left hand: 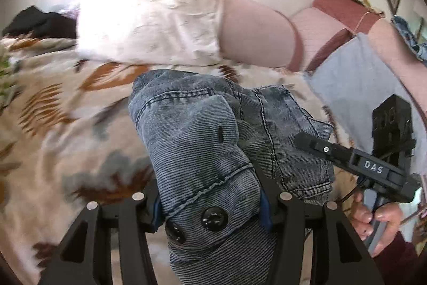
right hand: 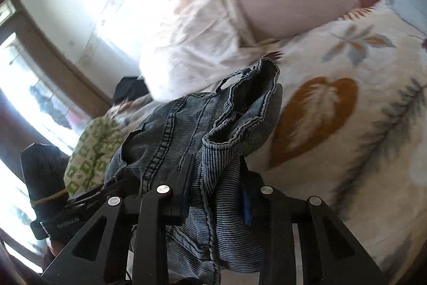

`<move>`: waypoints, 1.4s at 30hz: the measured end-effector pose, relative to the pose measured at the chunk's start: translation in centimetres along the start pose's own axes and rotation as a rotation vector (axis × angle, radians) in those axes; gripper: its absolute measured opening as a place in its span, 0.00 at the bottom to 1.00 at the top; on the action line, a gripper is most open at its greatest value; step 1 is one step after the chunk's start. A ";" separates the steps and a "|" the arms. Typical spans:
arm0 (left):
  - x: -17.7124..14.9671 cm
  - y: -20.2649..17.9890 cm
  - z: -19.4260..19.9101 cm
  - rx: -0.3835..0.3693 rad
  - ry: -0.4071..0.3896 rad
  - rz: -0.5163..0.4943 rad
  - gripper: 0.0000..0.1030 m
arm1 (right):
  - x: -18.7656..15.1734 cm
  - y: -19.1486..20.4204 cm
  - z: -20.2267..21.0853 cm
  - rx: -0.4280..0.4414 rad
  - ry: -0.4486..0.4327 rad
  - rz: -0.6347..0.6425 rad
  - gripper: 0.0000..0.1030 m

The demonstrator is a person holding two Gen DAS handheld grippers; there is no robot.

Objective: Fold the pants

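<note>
My left tool (left hand: 213,207) pinching jeans (left hand: 202,140) at buttoned waistband, right tool (right hand: 213,194) pinching denim too; lifted off bed (right hand: 347,124) for folding.

Leaf-print bedspread (right hand: 347,124) open to the right, pillows (left hand: 165,18) crowding behind, green-patterned cloth (right hand: 90,151) left

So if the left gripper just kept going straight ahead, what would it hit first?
The left gripper is already shut on the jeans, so the bunched denim comes first. Beyond that, probably the leaf-print bedspread, though depth is unclear.
</note>
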State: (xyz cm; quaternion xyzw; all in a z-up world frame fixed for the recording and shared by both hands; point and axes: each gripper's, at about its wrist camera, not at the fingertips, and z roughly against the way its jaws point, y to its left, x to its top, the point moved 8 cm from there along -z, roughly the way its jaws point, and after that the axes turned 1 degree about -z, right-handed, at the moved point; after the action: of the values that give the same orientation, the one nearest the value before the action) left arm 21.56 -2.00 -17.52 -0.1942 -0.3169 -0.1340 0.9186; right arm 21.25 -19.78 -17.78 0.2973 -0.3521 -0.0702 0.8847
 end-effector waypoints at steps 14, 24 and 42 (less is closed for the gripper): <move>-4.4 2.4 -1.6 0.251 0.086 -0.114 0.74 | -6.0 -1.4 -1.6 -0.151 0.130 -0.059 0.42; -1.7 0.2 7.0 0.492 -0.180 -0.288 0.97 | -3.1 4.0 8.5 -0.274 -0.232 0.206 0.66; -3.0 0.1 15.4 0.496 -0.361 -0.175 1.00 | -7.1 9.3 16.1 -0.430 -0.526 0.384 0.80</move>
State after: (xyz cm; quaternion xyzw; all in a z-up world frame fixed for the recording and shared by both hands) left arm 11.13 5.26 -8.34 0.0429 -0.5135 -0.0944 0.8518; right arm 4.50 -17.50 -7.29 0.0055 -0.5935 -0.0492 0.8033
